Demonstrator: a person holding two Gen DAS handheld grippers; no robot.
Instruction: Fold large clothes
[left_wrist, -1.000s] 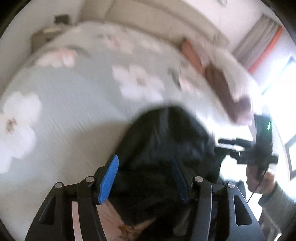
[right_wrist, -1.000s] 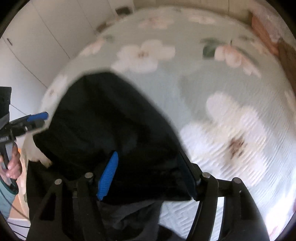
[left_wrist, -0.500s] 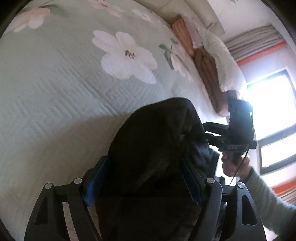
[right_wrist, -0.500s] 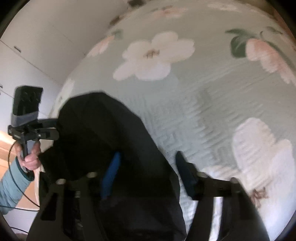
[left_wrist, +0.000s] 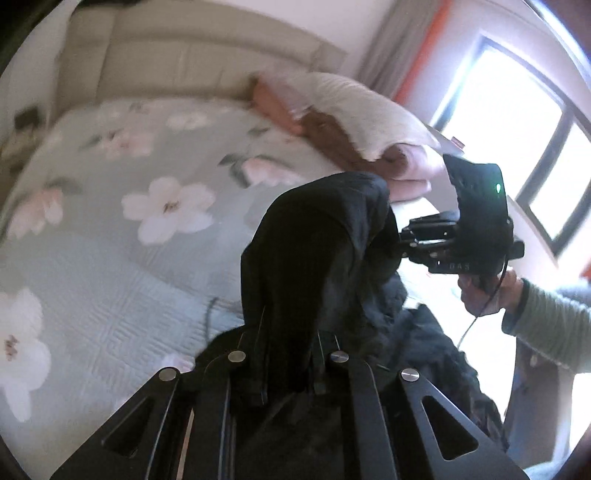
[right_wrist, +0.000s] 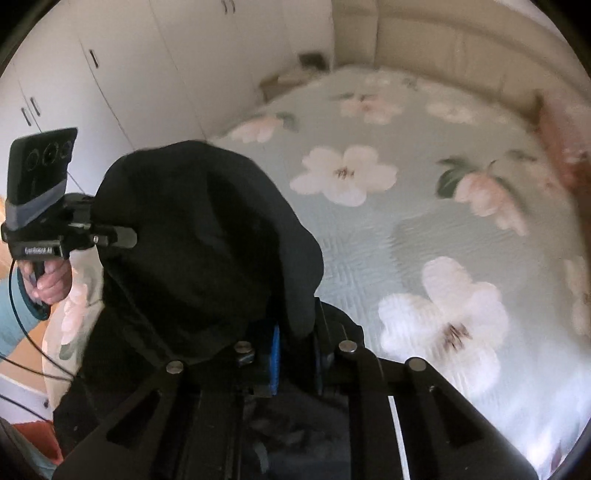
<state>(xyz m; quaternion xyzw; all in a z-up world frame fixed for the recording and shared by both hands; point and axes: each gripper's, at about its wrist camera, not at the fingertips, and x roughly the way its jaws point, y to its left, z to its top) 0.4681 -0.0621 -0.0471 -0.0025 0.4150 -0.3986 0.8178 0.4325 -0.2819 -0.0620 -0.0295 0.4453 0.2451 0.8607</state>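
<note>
A large black garment (left_wrist: 317, 251) is held up above a floral bedspread (left_wrist: 110, 236). My left gripper (left_wrist: 288, 369) is shut on its fabric, which bunches up between the jaws and hides the fingertips. My right gripper (right_wrist: 295, 354) is also shut on the black garment (right_wrist: 199, 236), with a blue pad (right_wrist: 275, 350) showing beside the cloth. Each gripper shows in the other's view: the right one (left_wrist: 417, 236) at the garment's right side, the left one (right_wrist: 110, 236) at its left side. More of the garment hangs down below.
The bed's pale green cover with white and pink flowers (right_wrist: 424, 236) spreads ahead. Pillows and folded brown and pink bedding (left_wrist: 351, 125) lie at the head by a bright window (left_wrist: 517, 147). White wardrobe doors (right_wrist: 110, 66) stand on the left.
Both grippers have closed on the black garment and lifted it up off the bed. The views have tilted up toward the headboard and wardrobe.
</note>
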